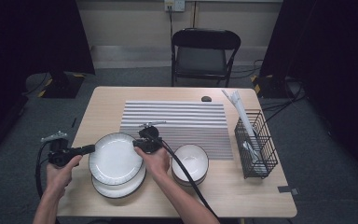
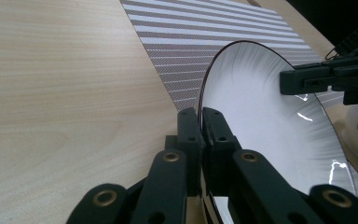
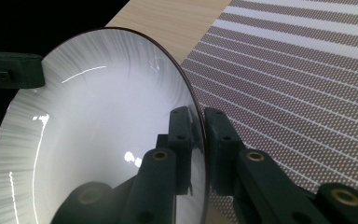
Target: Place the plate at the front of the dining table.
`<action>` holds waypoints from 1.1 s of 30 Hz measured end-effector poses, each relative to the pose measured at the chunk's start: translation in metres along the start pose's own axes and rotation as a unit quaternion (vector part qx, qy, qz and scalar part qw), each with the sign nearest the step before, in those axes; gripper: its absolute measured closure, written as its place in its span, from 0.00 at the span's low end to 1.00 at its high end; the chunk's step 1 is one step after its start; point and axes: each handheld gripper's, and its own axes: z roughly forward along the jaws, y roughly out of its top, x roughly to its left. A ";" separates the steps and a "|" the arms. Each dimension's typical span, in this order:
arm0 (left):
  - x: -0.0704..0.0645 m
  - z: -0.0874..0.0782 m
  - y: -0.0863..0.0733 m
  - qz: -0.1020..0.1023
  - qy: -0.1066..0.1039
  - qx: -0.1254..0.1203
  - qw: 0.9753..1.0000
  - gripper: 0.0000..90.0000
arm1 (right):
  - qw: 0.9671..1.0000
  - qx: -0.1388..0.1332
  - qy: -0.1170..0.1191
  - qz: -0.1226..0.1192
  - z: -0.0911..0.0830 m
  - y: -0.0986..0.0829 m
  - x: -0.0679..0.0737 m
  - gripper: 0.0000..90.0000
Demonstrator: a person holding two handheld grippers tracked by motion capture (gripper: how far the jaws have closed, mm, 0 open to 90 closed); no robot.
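A white plate with a dark rim (image 1: 114, 157) is held up over a second plate (image 1: 121, 186) that lies on the table. My left gripper (image 1: 92, 149) is shut on the held plate's left rim (image 2: 205, 93); its jaws (image 2: 200, 135) pinch the edge. My right gripper (image 1: 137, 145) is shut on the opposite rim, with the plate (image 3: 98, 121) between its jaws (image 3: 199, 135). In the left gripper view, the right gripper (image 2: 303, 79) shows at the plate's far edge. The left gripper (image 3: 14, 70) shows at the plate's far edge in the right gripper view.
A striped placemat (image 1: 182, 122) lies at the table's middle. A white bowl (image 1: 190, 162) stands right of the plates. A black wire basket (image 1: 256, 144) with white utensils stands at the right. A folding chair (image 1: 204, 53) sits beyond the table.
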 end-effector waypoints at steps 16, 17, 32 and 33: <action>0.004 -0.001 -0.003 -0.018 -0.018 -0.001 1.000 0.96 | 1.000 0.014 0.014 -0.004 0.004 -0.002 0.000 0.89; 0.004 -0.001 -0.004 -0.020 -0.020 0.000 1.000 0.95 | 1.000 0.014 0.013 -0.005 0.004 -0.002 0.000 0.89; -0.001 -0.008 -0.025 -0.020 -0.044 0.048 0.998 0.74 | 1.000 0.013 0.008 -0.006 0.003 -0.002 0.001 0.89; -0.001 -0.008 -0.025 -0.020 -0.044 0.048 0.998 0.76 | 1.000 0.013 0.008 -0.006 0.003 -0.002 0.001 0.89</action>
